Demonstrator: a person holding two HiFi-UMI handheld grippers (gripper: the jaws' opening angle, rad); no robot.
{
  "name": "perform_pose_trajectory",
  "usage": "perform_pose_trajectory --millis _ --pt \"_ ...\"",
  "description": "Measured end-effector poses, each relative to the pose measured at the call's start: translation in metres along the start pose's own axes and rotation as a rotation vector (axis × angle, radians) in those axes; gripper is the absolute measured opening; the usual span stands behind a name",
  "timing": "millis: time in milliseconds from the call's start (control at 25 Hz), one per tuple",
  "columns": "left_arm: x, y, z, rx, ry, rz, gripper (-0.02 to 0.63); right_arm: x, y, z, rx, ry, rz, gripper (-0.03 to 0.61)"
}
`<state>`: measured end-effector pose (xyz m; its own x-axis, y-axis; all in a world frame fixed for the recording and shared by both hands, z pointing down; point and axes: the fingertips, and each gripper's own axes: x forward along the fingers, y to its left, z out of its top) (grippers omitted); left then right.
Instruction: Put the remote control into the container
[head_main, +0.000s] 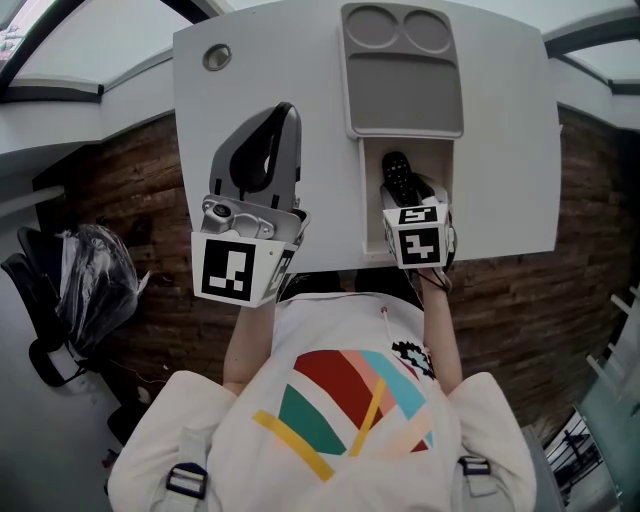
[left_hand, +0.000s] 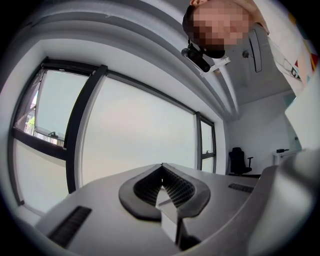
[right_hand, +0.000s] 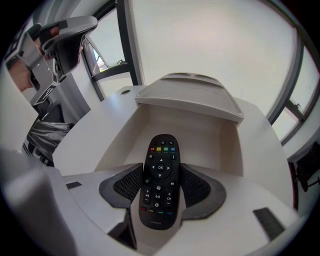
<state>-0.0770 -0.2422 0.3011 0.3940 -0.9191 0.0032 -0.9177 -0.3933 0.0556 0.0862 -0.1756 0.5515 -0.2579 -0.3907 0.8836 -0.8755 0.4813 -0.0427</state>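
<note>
My right tongs (right_hand: 161, 172) are clamped on the remote (head_main: 397, 176). The two dark pads press its sides at about mid-length, with the button face turned up toward the camera. Its near end sticks back past the pads toward me, and its far end, with the coloured keys, reaches out ahead of them. The tongs tilt steeply down over the open bin (right_hand: 205, 137), which is sunk into the white table (head_main: 500, 150). From above, the remote's far end lies inside the bin's opening, near the left wall. I cannot tell whether it touches the floor of the bin.

The lid (head_main: 402, 90) is slid away from me, so it covers only the far part of the bin. It is a grey tray with two round hollows at its far edge.

My left tongs (left_hand: 161, 167) are closed on nothing, and their ribbed pads meet at the tips. I hold them level above the table's left part, well apart from the bin, pointing at a big window (left_hand: 135, 130). A round plug (head_main: 217, 57) sits in the table's far left corner.

Beyond the table edge the floor (head_main: 130, 170) is dark planks. A black bag (head_main: 95, 270) slumps there on my left, and a black chair (left_hand: 240, 161) stands far off by the wall.
</note>
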Motion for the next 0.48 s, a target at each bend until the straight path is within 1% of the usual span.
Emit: perform_pose_trajectory --millis 160,280,360,440,480 --pt "-0.006 0.001 0.001 0.004 -0.004 0.006 0.008 0.003 -0.001 0.001 -0.043 -0.021 -0.065 0.233" --pt "-0.009 0.002 0.005 0.005 -0.014 0.011 0.008 0.002 -0.002 0.001 -0.040 -0.034 -0.079 0.233" --pt "-0.012 0.002 0.007 0.010 -0.019 0.008 0.008 0.001 -0.004 0.001 -0.024 -0.039 -0.080 0.252" --pt "-0.014 0.001 0.008 0.011 -0.022 0.007 0.008 0.000 -0.006 0.000 -0.017 -0.049 -0.082 0.292" --pt "-0.014 0.001 0.009 0.011 -0.024 0.008 0.008 -0.001 -0.006 0.001 -0.016 -0.057 -0.084 0.296"
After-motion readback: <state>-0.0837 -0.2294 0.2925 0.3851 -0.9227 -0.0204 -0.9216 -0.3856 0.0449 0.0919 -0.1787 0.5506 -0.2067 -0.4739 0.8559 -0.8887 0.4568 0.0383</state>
